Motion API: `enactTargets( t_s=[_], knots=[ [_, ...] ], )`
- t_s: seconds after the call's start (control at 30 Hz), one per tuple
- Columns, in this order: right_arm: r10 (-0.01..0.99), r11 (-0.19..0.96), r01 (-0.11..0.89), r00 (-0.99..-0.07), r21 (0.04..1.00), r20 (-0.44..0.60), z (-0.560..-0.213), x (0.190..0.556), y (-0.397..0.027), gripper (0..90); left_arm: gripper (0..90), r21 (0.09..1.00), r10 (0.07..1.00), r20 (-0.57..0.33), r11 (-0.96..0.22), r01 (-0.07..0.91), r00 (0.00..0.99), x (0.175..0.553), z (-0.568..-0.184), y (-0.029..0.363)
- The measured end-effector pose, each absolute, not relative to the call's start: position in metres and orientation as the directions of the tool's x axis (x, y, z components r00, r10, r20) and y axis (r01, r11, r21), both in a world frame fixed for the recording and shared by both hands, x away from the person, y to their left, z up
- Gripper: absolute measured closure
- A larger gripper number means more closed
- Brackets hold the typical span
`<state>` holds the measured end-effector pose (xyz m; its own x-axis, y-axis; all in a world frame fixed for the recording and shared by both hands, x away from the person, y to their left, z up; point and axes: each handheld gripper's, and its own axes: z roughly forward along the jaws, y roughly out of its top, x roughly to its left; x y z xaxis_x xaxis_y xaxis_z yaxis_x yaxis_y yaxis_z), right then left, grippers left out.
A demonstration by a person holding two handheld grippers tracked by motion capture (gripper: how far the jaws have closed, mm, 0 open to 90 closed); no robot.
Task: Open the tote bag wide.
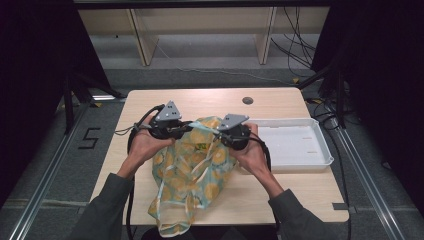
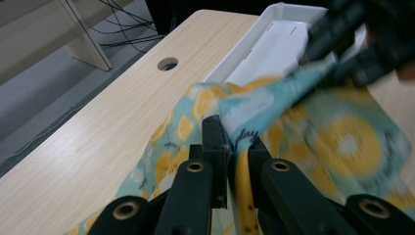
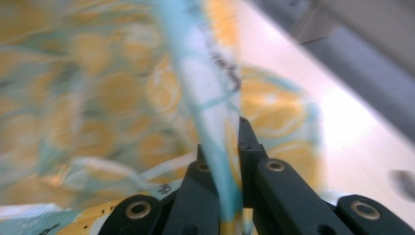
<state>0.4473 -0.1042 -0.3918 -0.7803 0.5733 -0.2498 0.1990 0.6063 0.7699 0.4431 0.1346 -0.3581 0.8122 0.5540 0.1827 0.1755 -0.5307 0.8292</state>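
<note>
Cloth (image 1: 192, 165) hangs over the table (image 1: 150, 107) edge at six o'clock. Left gripper (image 1: 176, 131) and right gripper (image 1: 220, 136) each pinch its top edge, tray (image 1: 300, 145) at three o'clock.

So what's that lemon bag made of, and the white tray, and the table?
The lemon bag looks like thin, soft cloth or plastic film: it crumples, drapes and seems slightly see-through. The white tray looks like smooth, hard plastic with a moulded rim. The table looks like pale wood or wood-look laminate, with matte grain lines.
</note>
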Motion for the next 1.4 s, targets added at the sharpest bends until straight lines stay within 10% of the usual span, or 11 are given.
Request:
enactTargets(
  t_s=[0.67, 1.2, 1.4],
  knots=[
    [0.626, 0.658, 0.281, -0.719, 0.698, -0.301, -0.411, 0.527, -0.093, 89.8, 85.8, 0.802, 0.689, 0.156, -0.506, 0.316, 0.708, 0.506, -0.424, 0.149],
    [0.642, 0.604, 0.398, -0.756, 0.691, -0.126, -0.415, 0.517, -0.104, 44.2, 86.0, 0.720, 0.723, 0.087, -0.521, 0.459, 0.685, 0.517, -0.469, 0.152],
    [0.570, 0.609, 0.282, -0.806, 0.741, -0.161, -0.396, 0.494, -0.115, 73.5, 85.1, 0.716, 0.716, 0.084, -0.526, 0.458, 0.693, 0.515, -0.468, 0.151]
  ],
)
